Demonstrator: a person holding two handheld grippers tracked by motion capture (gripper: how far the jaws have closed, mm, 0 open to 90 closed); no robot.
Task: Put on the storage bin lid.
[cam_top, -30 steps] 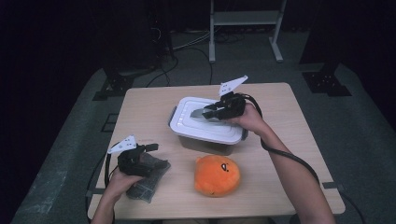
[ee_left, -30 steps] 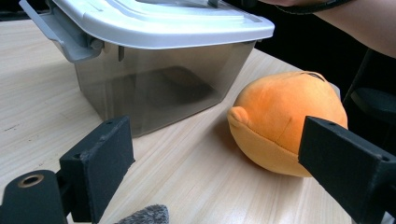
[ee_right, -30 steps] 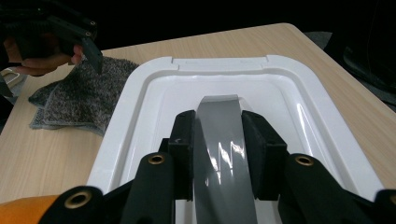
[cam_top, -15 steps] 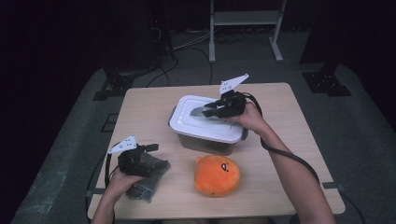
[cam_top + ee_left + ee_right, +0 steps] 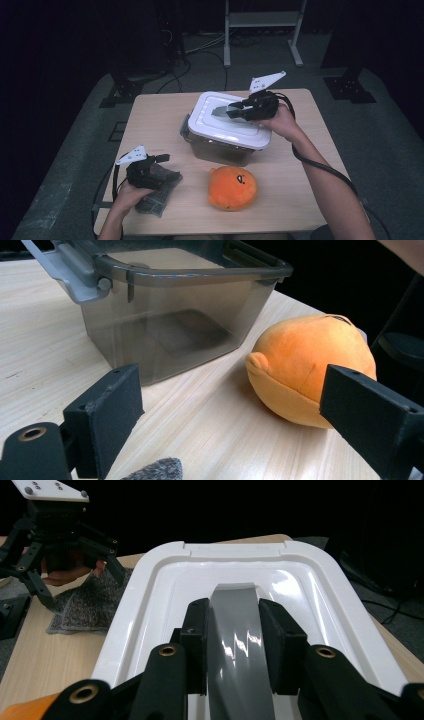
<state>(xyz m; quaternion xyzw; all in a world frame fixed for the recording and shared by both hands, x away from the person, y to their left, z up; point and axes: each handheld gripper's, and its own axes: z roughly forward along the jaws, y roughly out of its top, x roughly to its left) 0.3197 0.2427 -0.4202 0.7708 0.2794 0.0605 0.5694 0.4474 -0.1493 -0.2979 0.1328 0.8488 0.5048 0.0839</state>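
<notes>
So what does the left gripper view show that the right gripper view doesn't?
Left gripper view: the box's smoky see-through body, its grey latch, and the left gripper with jaws open.
Right gripper view: the white lid, its grey handle clamped in the right gripper, and the left gripper farther off.
Both: the table, the grey cloth, and the plush, just an orange sliver in the right one.
</notes>
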